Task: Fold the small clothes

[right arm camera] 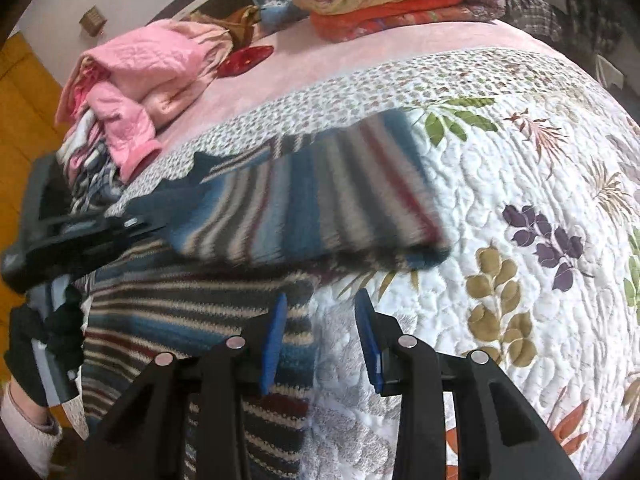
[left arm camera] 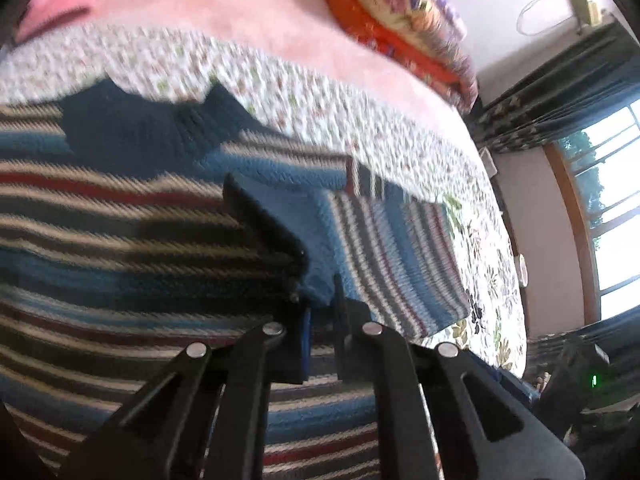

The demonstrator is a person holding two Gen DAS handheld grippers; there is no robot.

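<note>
- Left gripper [left arm camera: 316, 280] is pinching a bunched fold of the striped knit sweater [left arm camera: 120, 220]; its fingers are drawn in close around blue knit, so I judge it clamped on the fabric and carrying the sleeve [left arm camera: 396, 256] across the body.
- Right gripper [right arm camera: 320, 336] is hovering with its blue-padded fingers [right arm camera: 274, 344] parted and nothing between them, over the sweater's right edge where knit meets the floral quilt [right arm camera: 520, 184].
- Sweater is lying spread on the quilt, which is covering a bed; in the right wrist view its sleeve is appearing lifted and blurred above the torso, with the left gripper's black frame at the far left.
- Progress, as I judge it: the fold is only beginning. One sleeve is being turned inward; the other side, and the bottom-to-top fold, are looking undone.
- Pose: the left gripper is pointing along the sweater toward the dark blue collar [left arm camera: 132, 128], low and close to the cloth. The right gripper is angling down at the hem side, near but apparently not touching.
- Pink quilted jacket [right arm camera: 132, 80] and a stack of folded blankets [right arm camera: 392, 0] are sitting well apart, near the far end of the bed.
</note>
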